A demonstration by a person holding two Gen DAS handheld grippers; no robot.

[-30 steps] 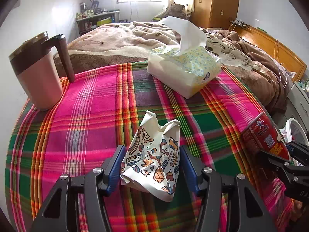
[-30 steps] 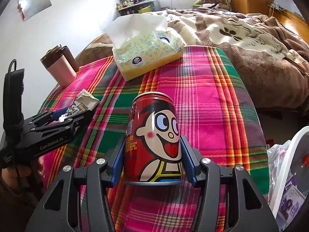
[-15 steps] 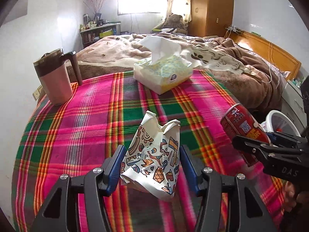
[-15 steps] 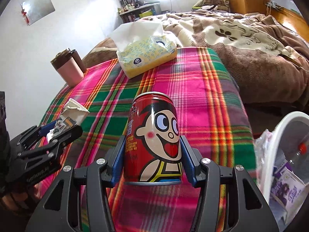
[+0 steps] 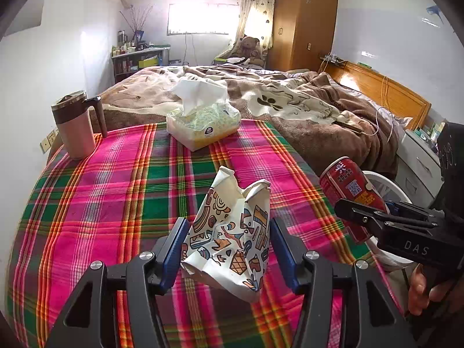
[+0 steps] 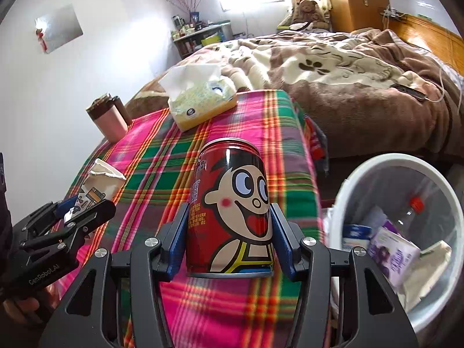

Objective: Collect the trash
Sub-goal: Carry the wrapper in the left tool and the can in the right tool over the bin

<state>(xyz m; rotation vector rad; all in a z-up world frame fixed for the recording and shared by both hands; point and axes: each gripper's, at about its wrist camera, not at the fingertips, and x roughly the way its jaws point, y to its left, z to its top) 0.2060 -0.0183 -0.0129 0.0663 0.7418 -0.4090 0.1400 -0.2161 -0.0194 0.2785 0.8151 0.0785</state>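
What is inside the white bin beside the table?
The white bin holds a clear bottle with a red cap, a purple carton and crumpled white paper. Anything beneath these is covered, and the bin's near side is out of frame.

Plaid-covered table (image 5: 121, 191): mug (image 5: 76, 126), tissue pack (image 5: 204, 121); far edge unclear.

Red can (image 6: 230, 208): glossy printed metal. Crumpled cup (image 5: 229, 232): matt printed paper, creased. Plaid tablecloth (image 5: 116, 191): woven cloth. Bin (image 6: 374, 165): smooth white plastic rim. Gripper pads (image 6: 175, 239): matt blue plastic. Mug (image 5: 76, 129): smooth pink plastic, by the look
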